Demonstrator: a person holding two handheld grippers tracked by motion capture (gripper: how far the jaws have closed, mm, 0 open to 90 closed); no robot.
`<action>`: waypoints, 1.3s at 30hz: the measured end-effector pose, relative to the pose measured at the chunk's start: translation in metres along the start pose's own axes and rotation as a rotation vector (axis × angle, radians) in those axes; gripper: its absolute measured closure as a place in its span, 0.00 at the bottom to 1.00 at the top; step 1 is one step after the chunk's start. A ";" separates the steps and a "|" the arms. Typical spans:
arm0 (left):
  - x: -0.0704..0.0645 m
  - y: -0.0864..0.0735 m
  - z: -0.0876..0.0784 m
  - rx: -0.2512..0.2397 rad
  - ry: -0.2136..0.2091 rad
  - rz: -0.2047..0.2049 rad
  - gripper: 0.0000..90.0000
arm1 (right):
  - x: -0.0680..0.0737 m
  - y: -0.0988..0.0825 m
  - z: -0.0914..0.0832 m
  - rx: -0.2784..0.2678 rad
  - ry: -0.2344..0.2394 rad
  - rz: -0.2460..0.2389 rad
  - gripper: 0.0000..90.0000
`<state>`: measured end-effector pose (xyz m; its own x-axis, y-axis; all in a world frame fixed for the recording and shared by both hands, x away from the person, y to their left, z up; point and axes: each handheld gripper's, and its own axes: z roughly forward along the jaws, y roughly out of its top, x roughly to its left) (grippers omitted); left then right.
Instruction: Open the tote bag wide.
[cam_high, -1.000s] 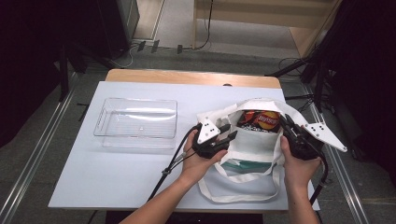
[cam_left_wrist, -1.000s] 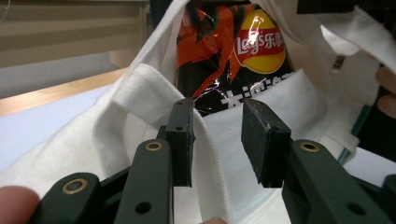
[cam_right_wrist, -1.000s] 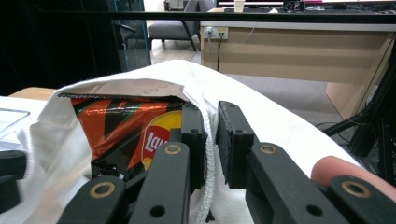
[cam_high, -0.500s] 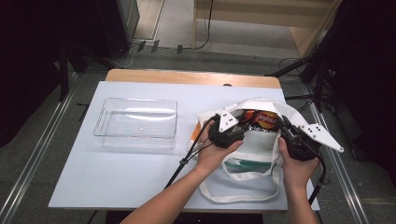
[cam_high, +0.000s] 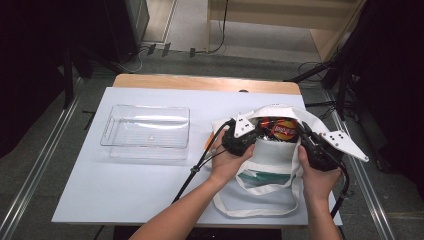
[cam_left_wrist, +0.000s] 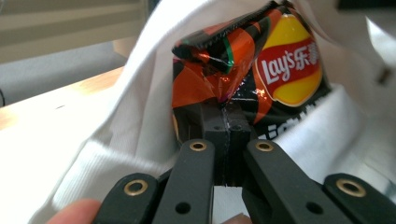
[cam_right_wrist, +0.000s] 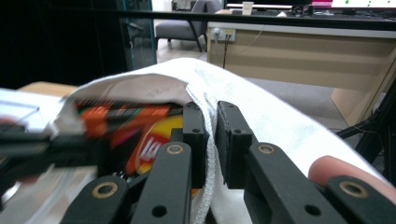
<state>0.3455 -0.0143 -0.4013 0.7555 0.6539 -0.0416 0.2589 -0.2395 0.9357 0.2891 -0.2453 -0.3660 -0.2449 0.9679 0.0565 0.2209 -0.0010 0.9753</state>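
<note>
Near edge of the white bench (cam_high: 125, 200): both forearms come in from the bottom, one gripper per hand. White cloth tote bag (cam_high: 272, 165) lies at the right side of the bench, handles trailing toward the person, mouth facing away.

Left gripper (cam_left_wrist: 224, 122): fingers have just been closing and are now clenched on a fold of the orange-and-black foil Lay's chip bag (cam_left_wrist: 252, 74), low on its near edge. Chip bag sits inside the tote mouth, cloth around both sides; high view shows it (cam_high: 282, 129) at the bag opening between the two grippers.

Right gripper (cam_right_wrist: 211, 135): fingers clamped on the tote's white fabric edge (cam_right_wrist: 205, 100), cloth pinched between the pads and lifted so the mouth gapes. In its view the left gripper is a dark blur at left.

Further left, well apart from the tote: clear rectangular plastic tray (cam_high: 146, 131), nothing in it. Behind it, a wooden strip (cam_high: 200, 82) along the bench's far edge.
</note>
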 end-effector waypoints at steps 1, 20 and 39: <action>0.000 -0.002 -0.003 -0.007 -0.008 0.001 1.00 | -0.001 0.002 0.000 -0.006 -0.004 0.006 0.94; 0.014 -0.027 -0.041 -0.108 -0.136 0.021 1.00 | -0.044 0.004 0.040 0.108 -0.124 0.111 0.93; 0.024 -0.052 -0.054 -0.077 0.086 -0.116 0.40 | -0.032 -0.095 0.056 0.303 -0.013 0.201 0.97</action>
<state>0.3173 0.0526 -0.4319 0.6681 0.7336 -0.1241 0.2923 -0.1054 0.9505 0.3291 -0.2617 -0.4719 -0.1570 0.9590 0.2359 0.5340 -0.1186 0.8372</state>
